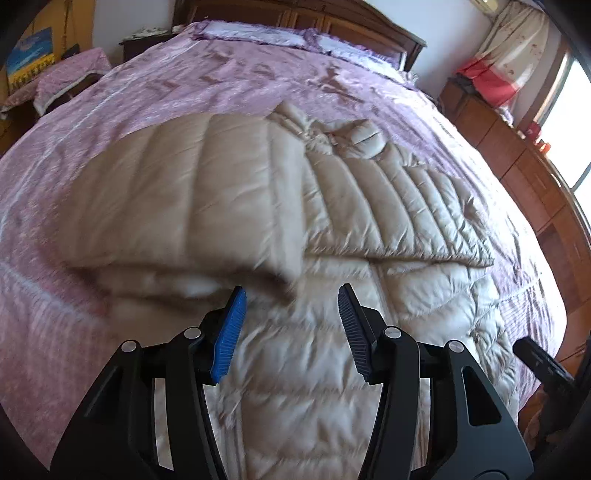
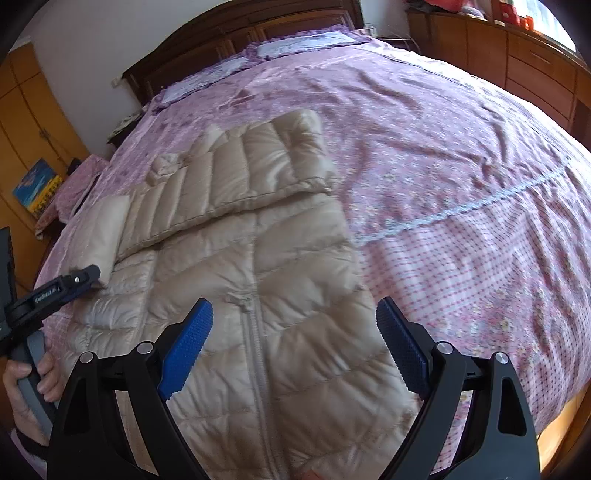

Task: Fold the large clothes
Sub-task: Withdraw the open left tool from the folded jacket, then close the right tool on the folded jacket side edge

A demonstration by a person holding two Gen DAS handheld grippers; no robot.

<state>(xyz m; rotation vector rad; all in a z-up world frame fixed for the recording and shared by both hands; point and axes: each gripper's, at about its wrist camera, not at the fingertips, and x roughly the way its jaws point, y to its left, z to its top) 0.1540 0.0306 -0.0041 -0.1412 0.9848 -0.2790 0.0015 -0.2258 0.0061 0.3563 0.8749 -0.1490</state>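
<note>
A beige quilted down jacket (image 1: pixel 332 206) (image 2: pixel 295 258) lies zipper-up on the bed, with both sleeves folded in across its upper part. My left gripper (image 1: pixel 291 291) hovers over the jacket's left side, jaws apart with nothing pressed between them. The folded sleeve edge, blurred, lies just beyond its left finger (image 1: pixel 231 328). In the right wrist view the left gripper (image 2: pixel 92 275) shows from the side at the jacket's left edge, a hand (image 2: pixel 29 373) on its handle. My right gripper (image 2: pixel 295 302) stands open over the lower front of the jacket, straddling the zipper (image 2: pixel 255 343).
The bed (image 1: pixel 184 92) (image 2: pixel 461 147) has a purple-pink flowered cover, pillows (image 1: pixel 258 33) and a dark wooden headboard (image 2: pixel 240 33). A low wooden cabinet (image 1: pixel 517 162) runs along the right side below a window. A cloth-covered side table (image 1: pixel 66 77) stands at the left.
</note>
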